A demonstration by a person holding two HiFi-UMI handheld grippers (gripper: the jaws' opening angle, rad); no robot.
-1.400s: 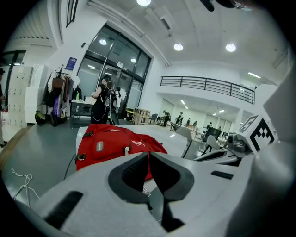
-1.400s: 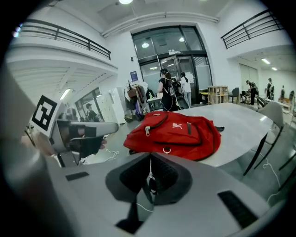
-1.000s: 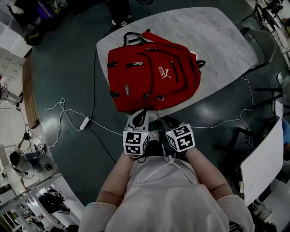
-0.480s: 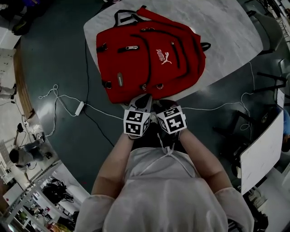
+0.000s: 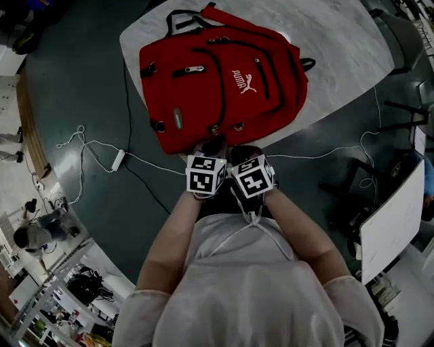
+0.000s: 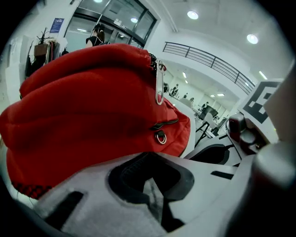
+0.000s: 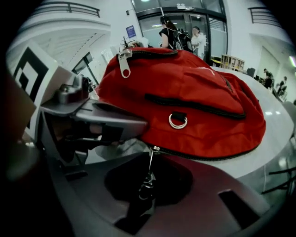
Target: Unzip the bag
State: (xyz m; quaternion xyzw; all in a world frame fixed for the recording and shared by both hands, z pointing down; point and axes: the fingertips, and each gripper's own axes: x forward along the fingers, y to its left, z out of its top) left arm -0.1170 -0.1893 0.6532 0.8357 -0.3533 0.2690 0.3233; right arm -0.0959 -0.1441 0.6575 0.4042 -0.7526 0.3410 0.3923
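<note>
Backpack [image 5: 224,74], red, lies flat on the marble table [image 5: 339,47] just ahead of both grippers, long axis pointing away, base nearest and top handle [image 5: 180,17] farthest; the right gripper [image 7: 148,185] pinches the base zipper pull [image 7: 149,178], and the left gripper [image 6: 155,185] is closed, empty.

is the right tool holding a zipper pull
Yes, the right tool is shut on a zipper pull low on the red bag.

Bag [image 5: 224,78]: red backpack, black zips, white logo on the front.
Pose: lying flat, front panel up, straps at the far end.
Place: on the pale table [image 5: 339,47], bottom at its near edge.
Zip pull [image 7: 145,184]: metal, at the bottom seam, pinched by the right gripper [image 7: 147,192].
</note>
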